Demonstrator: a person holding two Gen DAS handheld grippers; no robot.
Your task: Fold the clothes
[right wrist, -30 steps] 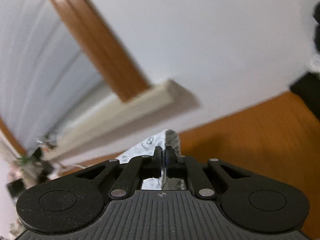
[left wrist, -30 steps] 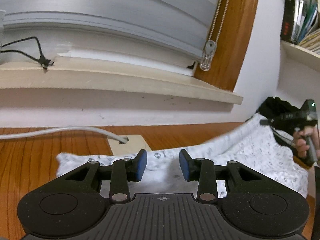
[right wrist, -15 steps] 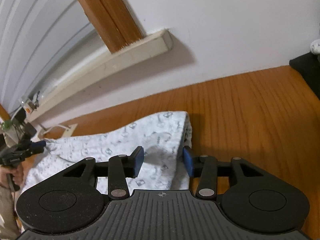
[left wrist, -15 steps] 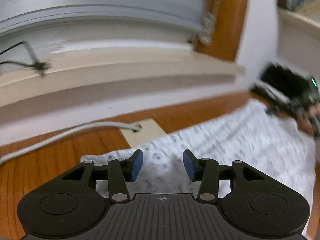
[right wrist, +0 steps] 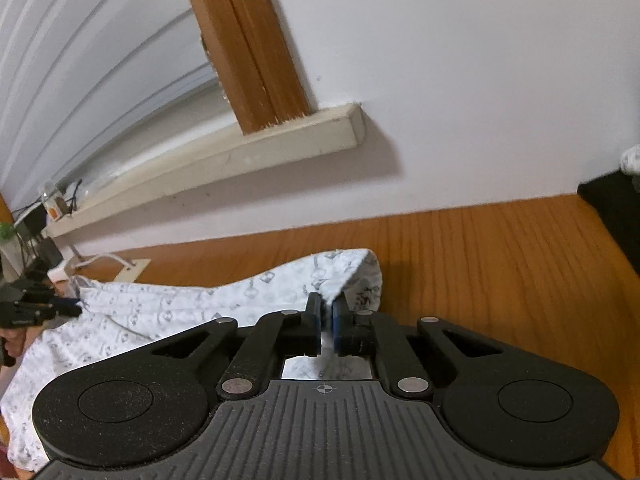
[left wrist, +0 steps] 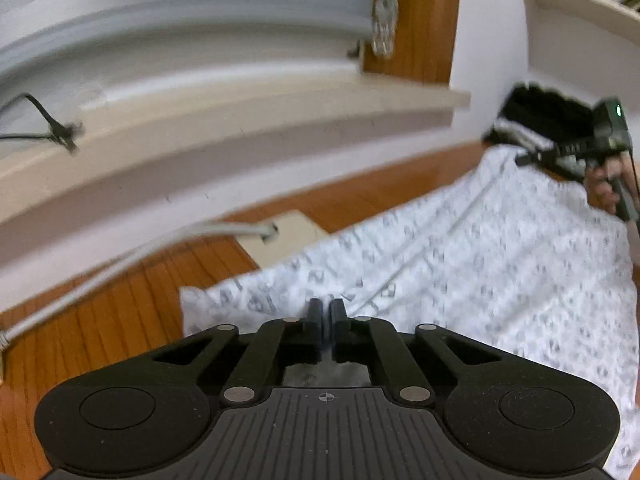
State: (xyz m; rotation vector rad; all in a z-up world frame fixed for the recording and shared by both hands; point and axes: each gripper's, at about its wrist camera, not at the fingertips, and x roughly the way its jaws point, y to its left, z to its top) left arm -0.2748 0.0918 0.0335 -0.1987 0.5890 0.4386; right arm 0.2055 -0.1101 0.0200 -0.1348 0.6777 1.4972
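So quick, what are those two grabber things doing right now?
Left gripper: jaws closed on the patterned cloth.
Right gripper: jaws closed on the cloth's other end.

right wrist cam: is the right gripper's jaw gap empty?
No. The right gripper is pinched shut on a fold of the white patterned garment, which rises between its pads above the wooden table.

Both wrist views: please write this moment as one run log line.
left gripper: shut on garment | right gripper: shut on garment | table: wood
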